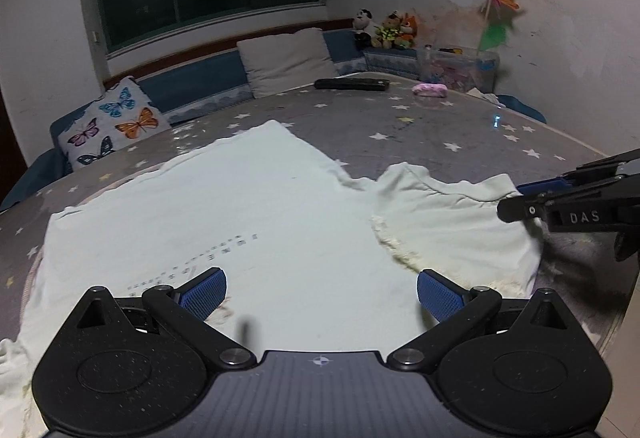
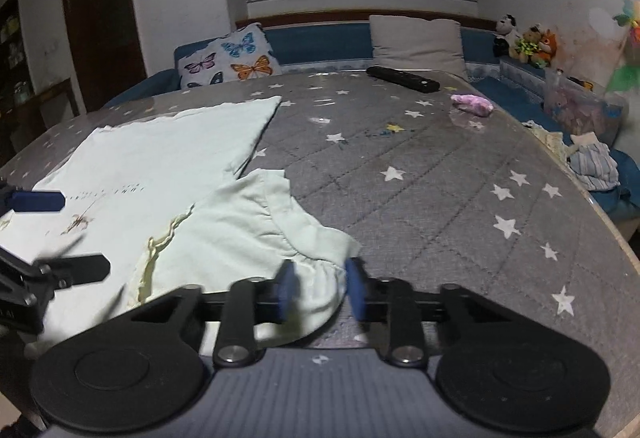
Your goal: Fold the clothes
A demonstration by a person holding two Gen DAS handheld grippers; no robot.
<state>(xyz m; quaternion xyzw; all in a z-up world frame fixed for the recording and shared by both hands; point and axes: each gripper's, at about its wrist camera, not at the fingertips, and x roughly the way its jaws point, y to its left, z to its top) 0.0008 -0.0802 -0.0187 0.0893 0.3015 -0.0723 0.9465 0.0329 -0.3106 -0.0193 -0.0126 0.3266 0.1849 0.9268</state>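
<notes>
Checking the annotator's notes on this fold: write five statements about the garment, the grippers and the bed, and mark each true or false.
1. The pale green garment lies spread on the star-patterned cover. True.
2. The left gripper is clamped on the garment. False: its jaws stand wide open above the cloth.
3. The right gripper has the garment's ruffled edge between its pads. True.
4. A butterfly pillow leans at the bed's far side. True.
5. The black remote lies on the garment. False: it lies on the cover near the plain pillow, apart from the garment.
</notes>
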